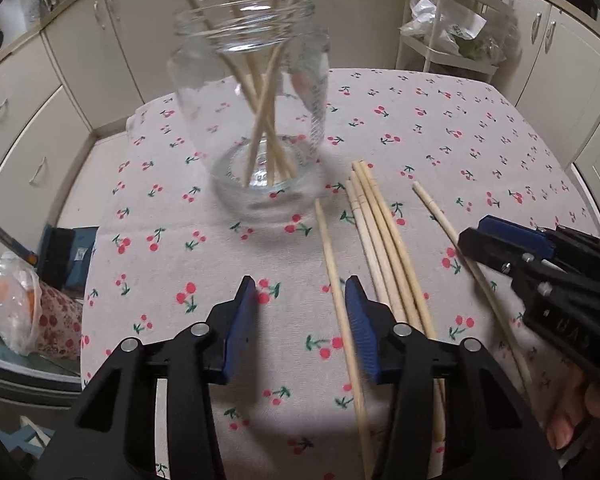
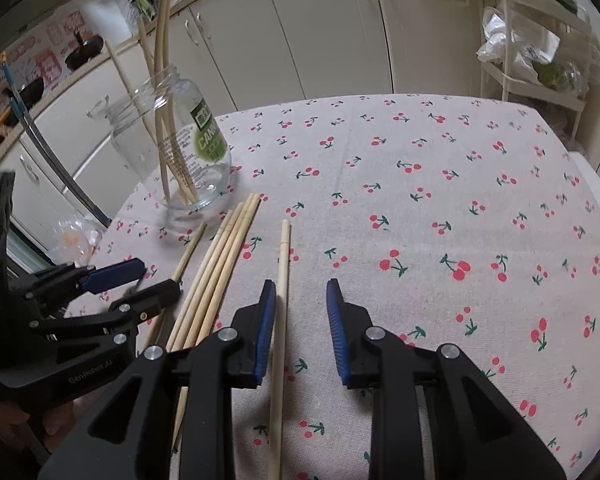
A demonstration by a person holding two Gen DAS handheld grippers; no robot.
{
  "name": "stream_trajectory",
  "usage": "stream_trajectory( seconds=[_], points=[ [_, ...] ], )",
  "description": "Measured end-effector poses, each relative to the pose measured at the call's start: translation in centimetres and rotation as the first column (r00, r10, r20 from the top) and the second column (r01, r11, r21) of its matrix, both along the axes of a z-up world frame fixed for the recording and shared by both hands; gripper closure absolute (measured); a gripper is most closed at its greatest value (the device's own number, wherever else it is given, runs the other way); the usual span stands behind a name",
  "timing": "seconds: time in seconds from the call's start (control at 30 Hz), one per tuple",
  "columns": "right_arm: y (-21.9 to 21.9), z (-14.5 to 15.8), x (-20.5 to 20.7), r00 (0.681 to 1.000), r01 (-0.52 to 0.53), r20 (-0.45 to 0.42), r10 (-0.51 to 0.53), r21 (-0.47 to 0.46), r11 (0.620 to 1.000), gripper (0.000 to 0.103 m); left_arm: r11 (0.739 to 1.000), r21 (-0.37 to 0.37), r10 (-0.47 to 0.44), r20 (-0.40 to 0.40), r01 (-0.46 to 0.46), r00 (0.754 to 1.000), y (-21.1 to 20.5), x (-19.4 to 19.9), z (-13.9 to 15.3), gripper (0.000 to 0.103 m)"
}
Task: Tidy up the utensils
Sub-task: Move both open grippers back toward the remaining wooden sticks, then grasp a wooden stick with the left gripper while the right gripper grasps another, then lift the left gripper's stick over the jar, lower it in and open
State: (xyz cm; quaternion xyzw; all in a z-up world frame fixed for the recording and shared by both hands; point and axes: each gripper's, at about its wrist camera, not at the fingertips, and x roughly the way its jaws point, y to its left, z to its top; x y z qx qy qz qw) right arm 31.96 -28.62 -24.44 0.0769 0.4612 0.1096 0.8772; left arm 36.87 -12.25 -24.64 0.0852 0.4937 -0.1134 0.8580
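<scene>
A clear glass jar [image 1: 256, 120] stands on the cherry-print tablecloth [image 1: 440, 128] and holds several wooden chopsticks. It also shows in the right wrist view [image 2: 180, 152], at the left. More chopsticks lie loose on the cloth: a single one [image 1: 336, 280], a bundle [image 1: 384, 236] and another single one [image 1: 460, 240]. My left gripper [image 1: 302, 300] is open and empty, low over the cloth, with the first single chopstick between its fingers. My right gripper [image 2: 302, 304] is open, and a lone chopstick [image 2: 282, 300] lies between its fingers by the left pad.
White cabinets run behind the table. A white rack [image 1: 448, 36] with bags stands at the back right. A plastic bag [image 1: 8, 300] and a dark box [image 1: 66, 260] sit off the table's left edge. The table's right half [image 2: 460, 200] holds only cloth.
</scene>
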Motion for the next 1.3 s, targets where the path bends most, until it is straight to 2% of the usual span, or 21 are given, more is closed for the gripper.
stream_trajectory(
  seconds=[0.13,0.17,0.2,0.23,0.27,0.47,0.6,0.67,0.77,0.83,0.93,1.07,1.17,1.23,1.3],
  points=[
    [0.6,0.0,0.5,1.0,-0.024,-0.003,0.024,-0.046,0.999,0.076,1.0,-0.008,0.008,-0.029,-0.009,1.0,-0.5,1.2,0.0,0.061],
    [0.8,0.0,0.5,1.0,-0.03,0.0,0.03,-0.067,0.997,0.078,1.0,-0.005,0.002,-0.031,-0.002,1.0,-0.6,1.3,0.0,0.069],
    [1.1,0.0,0.4,0.999,-0.036,0.005,0.037,-0.091,0.995,0.079,1.0,0.001,-0.009,-0.038,0.009,0.999,-0.9,1.5,0.1,0.082],
    [1.1,-0.1,0.4,0.999,-0.04,0.007,0.041,-0.104,0.994,0.085,0.999,-0.004,-0.032,-0.057,0.031,0.998,-1.1,1.7,0.2,0.093],
    [1.1,-0.1,0.3,0.999,-0.045,0.005,0.045,-0.103,0.994,0.095,0.999,-0.015,-0.039,-0.079,0.038,0.996,-1.1,1.8,0.3,0.098],
    [0.9,-0.1,0.4,0.998,-0.062,-0.019,0.06,-0.099,0.993,0.097,0.993,-0.104,-0.061,-0.139,0.046,0.988,0.4,1.5,0.5,0.099],
    [1.2,0.0,0.6,0.996,-0.088,-0.03,0.085,-0.124,0.988,0.097,0.99,-0.135,-0.047,-0.141,0.027,0.989,2.0,1.1,1.0,0.099],
    [0.9,-0.1,0.4,0.997,-0.078,-0.022,0.077,-0.104,0.991,0.097,0.986,-0.162,-0.042,-0.092,0.026,0.995,2.7,0.7,2.8,0.099],
    [-0.4,-0.4,0.6,0.999,-0.033,-0.033,0.033,-0.001,0.999,0.097,0.966,-0.256,-0.029,0.069,0.046,0.997,4.1,-0.4,7.2,0.099],
    [-1.2,-0.6,0.7,0.999,0.001,-0.042,0.002,0.074,0.997,0.097,0.953,-0.297,0.009,0.231,0.061,0.973,5.1,-1.2,10.7,0.099],
    [-2.3,-1.0,0.8,0.998,0.04,-0.047,-0.032,0.178,0.983,0.097,0.921,-0.386,0.108,0.371,0.047,0.922,6.6,-1.0,14.1,0.099],
    [-3.7,-1.2,0.9,0.996,0.085,-0.055,-0.073,0.255,0.963,0.097,0.882,-0.47,0.263,0.443,-0.028,0.857,8.3,0.8,16.1,0.099],
    [-4.6,-1.2,0.8,0.993,0.111,-0.058,-0.098,0.306,0.945,0.097,0.834,-0.544,0.383,0.448,-0.094,0.808,9.5,2.6,16.6,0.099],
    [-4.8,-1.2,0.8,0.993,0.114,-0.055,-0.102,0.325,0.939,0.097,0.803,-0.58,0.46,0.457,-0.137,0.761,9.8,3.6,16.7,0.099],
    [-4.8,-1.0,0.8,0.994,0.113,-0.044,-0.104,0.328,0.938,0.097,0.783,-0.603,0.508,0.475,-0.155,0.719,9.8,4.2,17.1,0.099]
  ],
)
